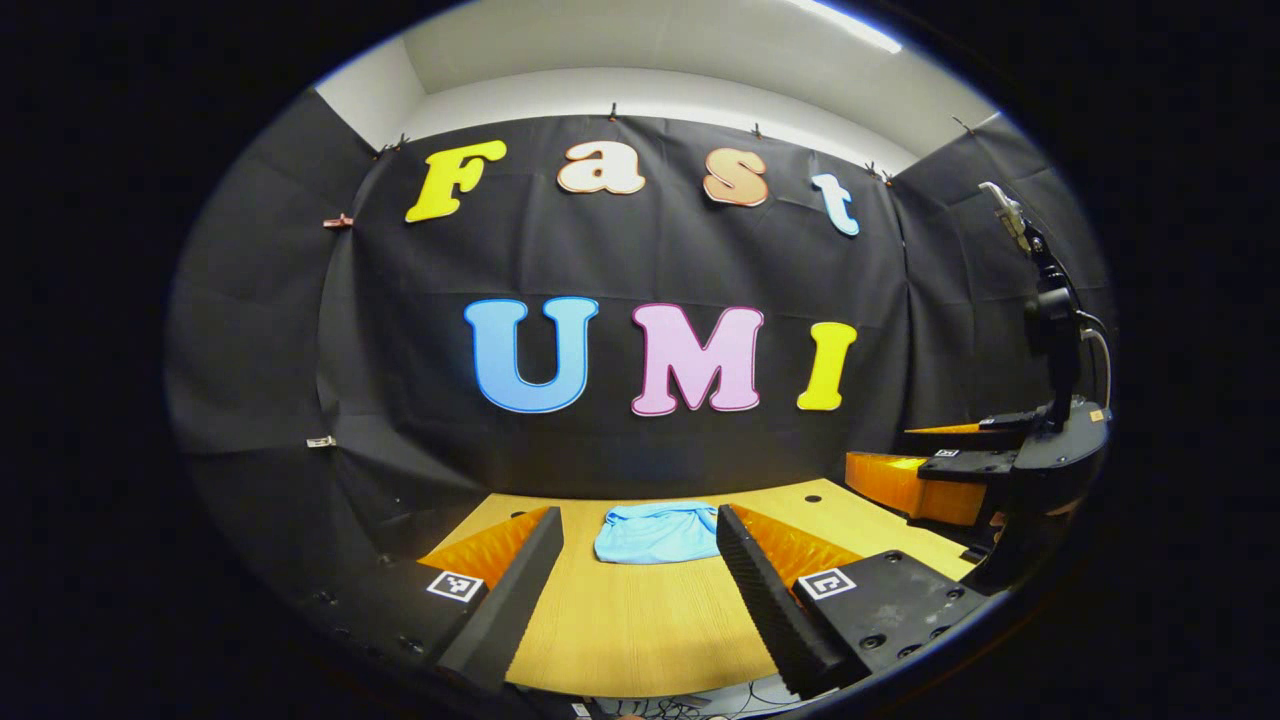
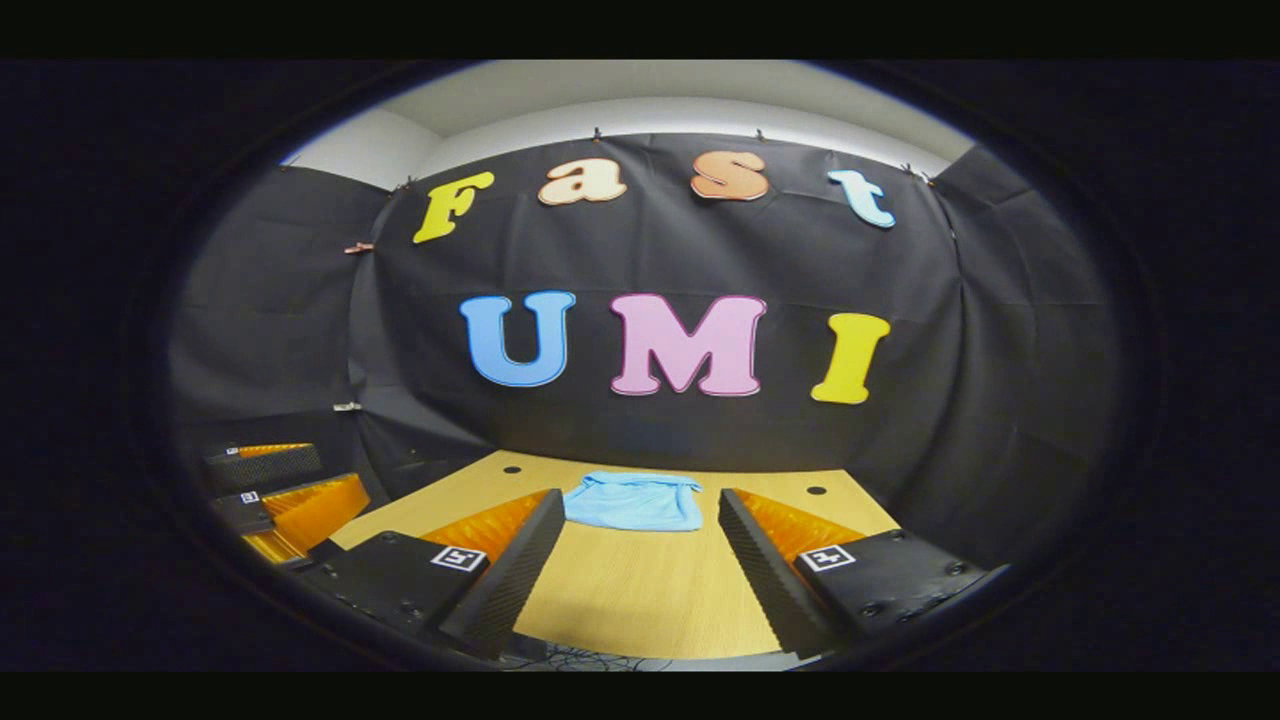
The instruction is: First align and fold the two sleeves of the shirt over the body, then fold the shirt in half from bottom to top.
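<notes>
A light blue shirt [image 1: 655,532] lies folded into a small rectangle on the wooden table [image 1: 620,630], toward its far edge; the right gripper view shows the same shirt [image 2: 633,502] from a similar distance. My left gripper [image 1: 640,540] is open, raised above the near part of the table, with nothing between its fingers. My right gripper [image 2: 640,525] is open too, held at about the same height, and it holds nothing. Both point at the shirt from well short of it. In the left gripper view the right gripper [image 1: 960,470] shows at the right edge.
The table has two small dark holes near its far corners [image 2: 512,468] [image 2: 816,490]. Black cloth walls close the booth behind and beside it. A black stand with a cable [image 1: 1050,320] rises at the right. The left gripper [image 2: 280,490] shows at the left edge of the right gripper view.
</notes>
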Tool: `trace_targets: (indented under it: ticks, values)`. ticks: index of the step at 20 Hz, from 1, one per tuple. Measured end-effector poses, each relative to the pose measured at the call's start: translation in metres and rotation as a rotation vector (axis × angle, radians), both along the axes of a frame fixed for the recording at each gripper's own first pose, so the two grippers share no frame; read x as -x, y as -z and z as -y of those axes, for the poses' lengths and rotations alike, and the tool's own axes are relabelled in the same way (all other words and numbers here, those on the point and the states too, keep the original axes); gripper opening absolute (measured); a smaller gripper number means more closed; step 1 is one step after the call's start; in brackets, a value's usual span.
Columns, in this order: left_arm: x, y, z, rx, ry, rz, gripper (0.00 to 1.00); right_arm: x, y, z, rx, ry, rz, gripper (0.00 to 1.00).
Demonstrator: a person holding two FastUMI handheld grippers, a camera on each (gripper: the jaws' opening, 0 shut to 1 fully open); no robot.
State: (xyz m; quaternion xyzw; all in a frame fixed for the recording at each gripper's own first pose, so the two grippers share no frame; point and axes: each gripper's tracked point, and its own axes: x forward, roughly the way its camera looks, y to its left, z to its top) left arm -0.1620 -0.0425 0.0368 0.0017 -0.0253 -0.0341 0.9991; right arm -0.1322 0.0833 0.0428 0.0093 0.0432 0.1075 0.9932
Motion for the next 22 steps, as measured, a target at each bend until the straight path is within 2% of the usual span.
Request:
trace_targets:
  ticks: [3,8,22]
  values:
    - [0.000,-0.002,-0.012,0.018,-0.033,0.006,0.98,-0.002,-0.005,-0.009,0.004,-0.022,0.014,0.97]
    - [0.008,0.000,-0.015,-0.009,-0.050,0.003,0.99,0.000,0.000,-0.020,-0.013,-0.042,-0.002,0.97]
    - [0.004,0.012,-0.009,-0.017,-0.027,-0.021,0.98,-0.005,0.008,-0.034,-0.008,-0.059,-0.021,0.97]
